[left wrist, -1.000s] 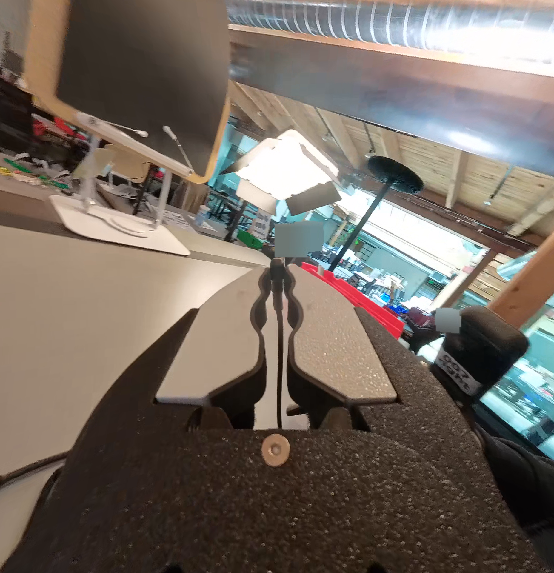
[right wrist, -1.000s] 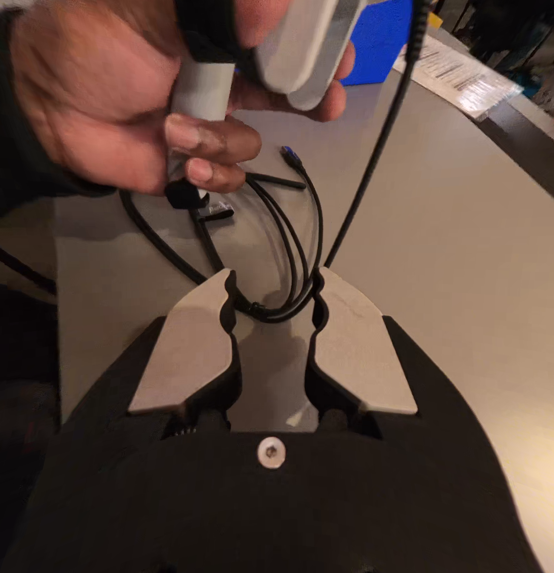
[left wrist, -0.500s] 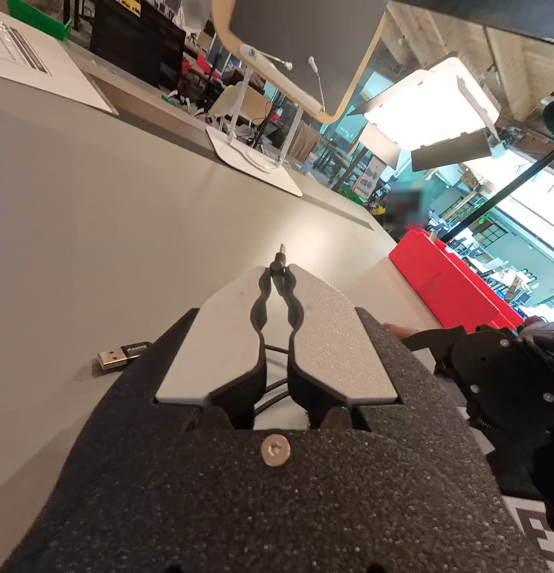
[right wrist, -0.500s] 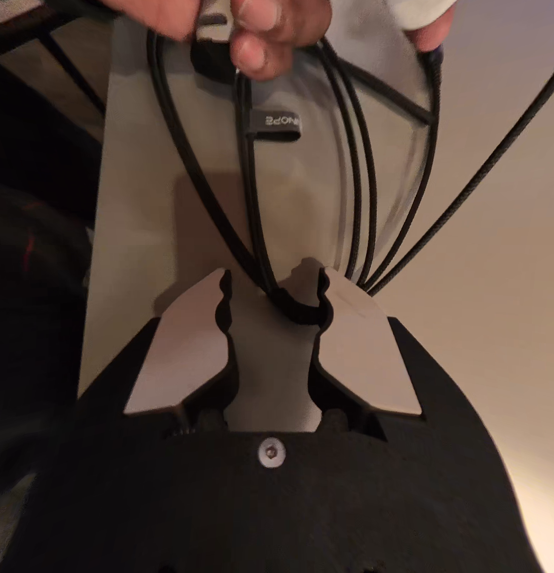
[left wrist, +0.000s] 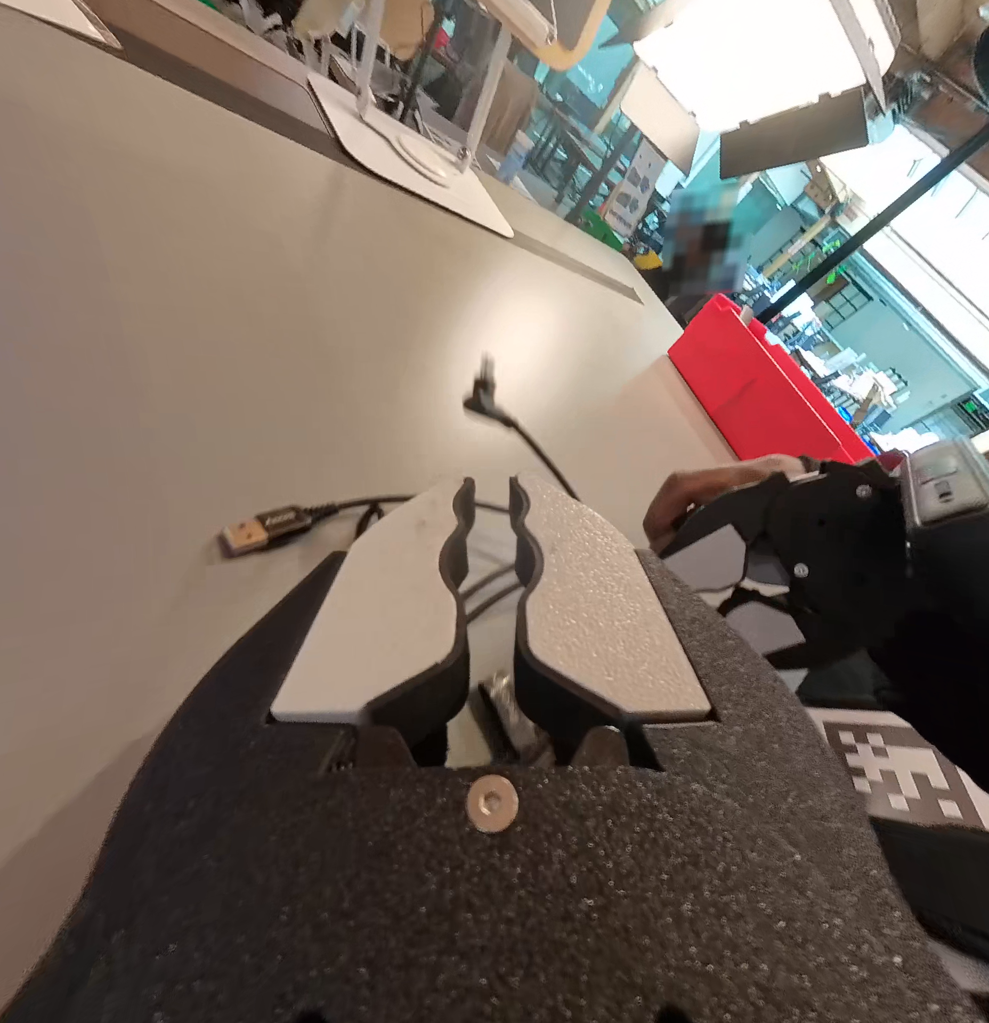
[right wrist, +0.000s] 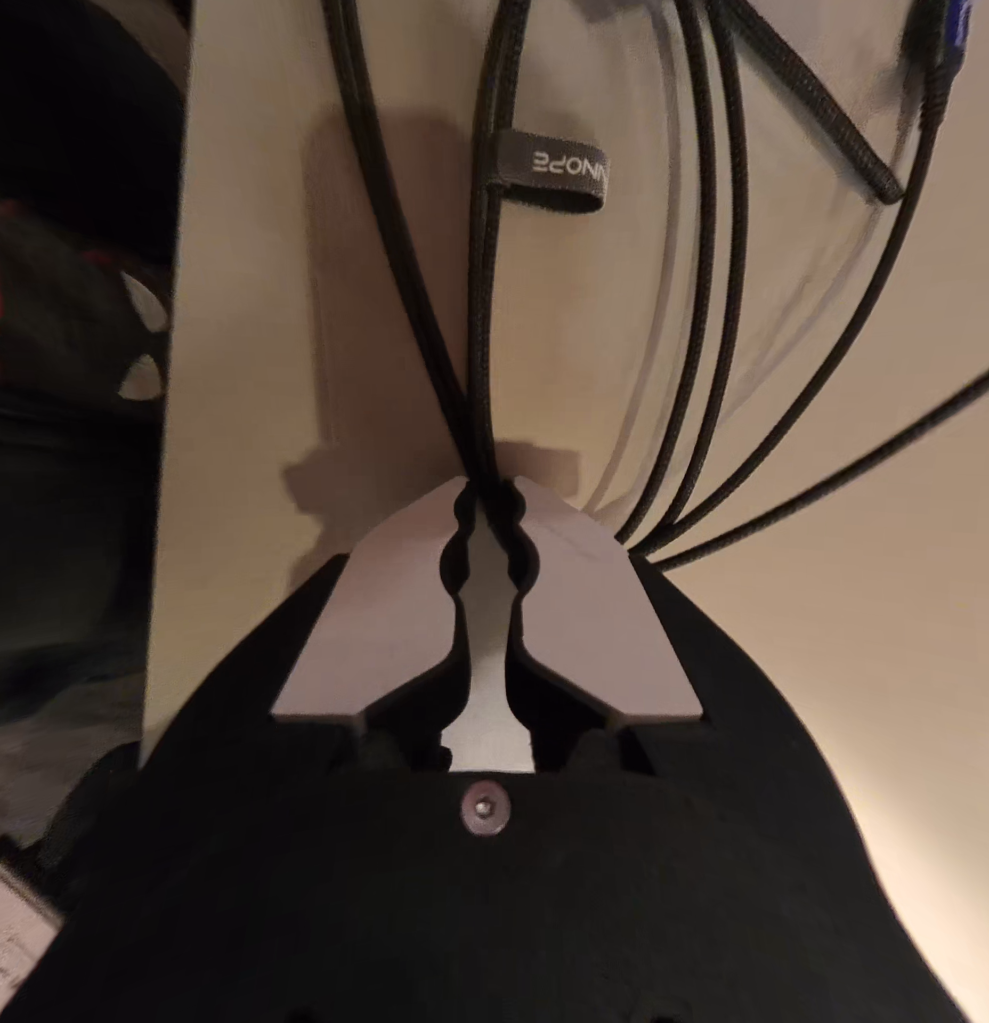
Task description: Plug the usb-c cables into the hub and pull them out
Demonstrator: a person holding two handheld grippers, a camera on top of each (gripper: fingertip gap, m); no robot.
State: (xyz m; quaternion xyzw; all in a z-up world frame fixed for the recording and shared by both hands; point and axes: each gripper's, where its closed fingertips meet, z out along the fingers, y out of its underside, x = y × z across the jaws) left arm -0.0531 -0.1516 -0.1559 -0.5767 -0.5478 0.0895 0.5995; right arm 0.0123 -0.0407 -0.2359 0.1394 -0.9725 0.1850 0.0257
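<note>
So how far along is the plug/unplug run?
Done: nothing visibly plugged, and no hub shows in either view.
In hand: the right gripper is pinched on two black braided cables at its tips. The left gripper is open and empty, with a loose cable end ahead of it.
Left: probably everything. Reach the hub, plug in, pull out.

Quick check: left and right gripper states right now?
Left gripper: open, holding nothing.
Right gripper: shut on black braided cables.
</note>
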